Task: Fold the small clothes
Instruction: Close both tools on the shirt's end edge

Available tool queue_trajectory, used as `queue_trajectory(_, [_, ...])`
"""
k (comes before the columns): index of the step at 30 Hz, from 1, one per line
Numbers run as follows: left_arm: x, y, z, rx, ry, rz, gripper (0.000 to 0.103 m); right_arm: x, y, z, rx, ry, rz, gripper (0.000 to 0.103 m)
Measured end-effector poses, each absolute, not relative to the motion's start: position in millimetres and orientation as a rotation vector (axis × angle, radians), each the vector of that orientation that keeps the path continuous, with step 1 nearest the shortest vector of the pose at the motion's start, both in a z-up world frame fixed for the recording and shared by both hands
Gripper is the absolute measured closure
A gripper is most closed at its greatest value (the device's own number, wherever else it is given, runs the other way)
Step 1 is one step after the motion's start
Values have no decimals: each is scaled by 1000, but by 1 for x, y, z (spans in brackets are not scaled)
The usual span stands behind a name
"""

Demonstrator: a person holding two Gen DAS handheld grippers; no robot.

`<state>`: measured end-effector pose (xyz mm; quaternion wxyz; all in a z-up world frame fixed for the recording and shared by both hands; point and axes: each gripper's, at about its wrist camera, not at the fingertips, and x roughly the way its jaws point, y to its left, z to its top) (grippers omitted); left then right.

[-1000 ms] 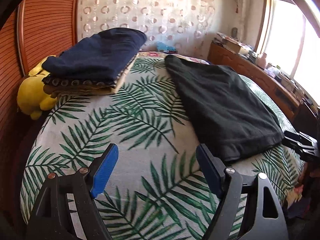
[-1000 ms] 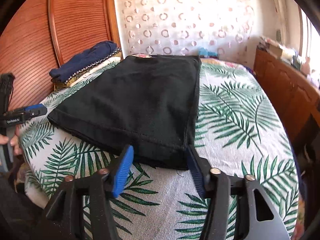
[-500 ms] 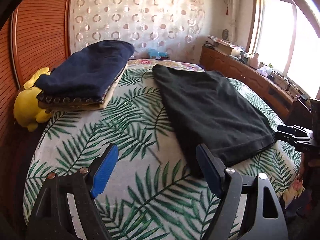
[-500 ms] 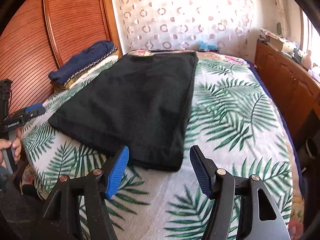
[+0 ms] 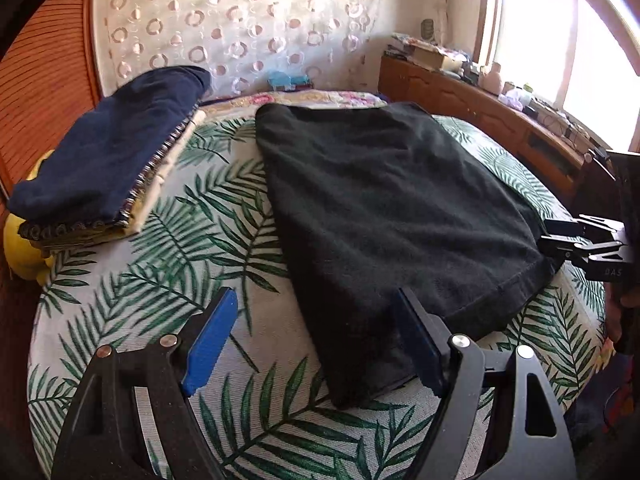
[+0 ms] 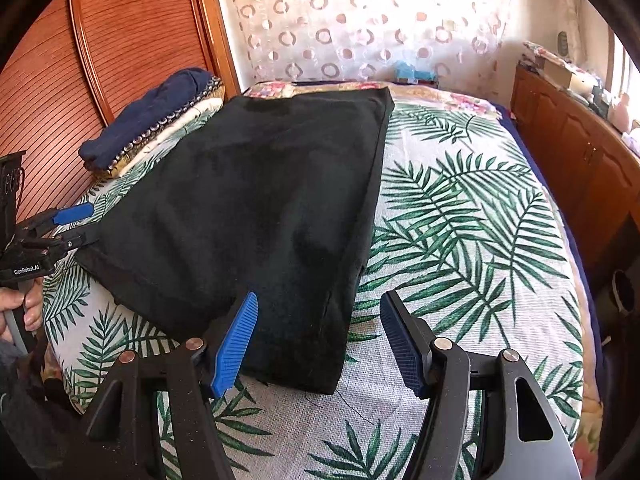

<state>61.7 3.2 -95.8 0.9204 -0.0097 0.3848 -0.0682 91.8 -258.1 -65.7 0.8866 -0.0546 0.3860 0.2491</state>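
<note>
A black garment (image 5: 384,208) (image 6: 256,208) lies flat in a long folded rectangle on the palm-leaf bedspread (image 5: 192,256) (image 6: 472,216). My left gripper (image 5: 316,344) is open just above the garment's near left corner, its blue pads clear of the cloth. Over the near right corner my right gripper (image 6: 320,344) hangs open, nothing between its pads. Each gripper shows at the edge of the other's view: the right one (image 5: 580,240) beside the cloth's right hem, the left one (image 6: 60,228) at its left corner.
A stack of folded clothes topped by a navy piece (image 5: 108,160) (image 6: 152,128) sits at the bed's far left, a yellow plush toy (image 5: 24,248) beside it. A wooden cabinet (image 5: 500,120) (image 6: 580,152) runs along the right, a slatted wooden door (image 6: 100,60) on the left.
Both grippers drew back and rose slightly from the garment's near edge. The left view swung right, bringing the garment's corner between its fingers. The garment stays flat.
</note>
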Motion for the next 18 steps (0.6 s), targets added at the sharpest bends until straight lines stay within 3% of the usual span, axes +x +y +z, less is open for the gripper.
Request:
queue_trajectory(5, [63, -1, -103, -43, 841, -211, 51, 94, -253, -65, -124, 807, 531, 37])
queue_trajectory(9, [60, -3, -104, -53, 850, -235, 57, 94, -250, -66, -123, 809, 558, 37])
queue_trajectory(18, [48, 2, -103, -81, 853, -279, 66, 92, -238, -68, -166, 814, 632, 68])
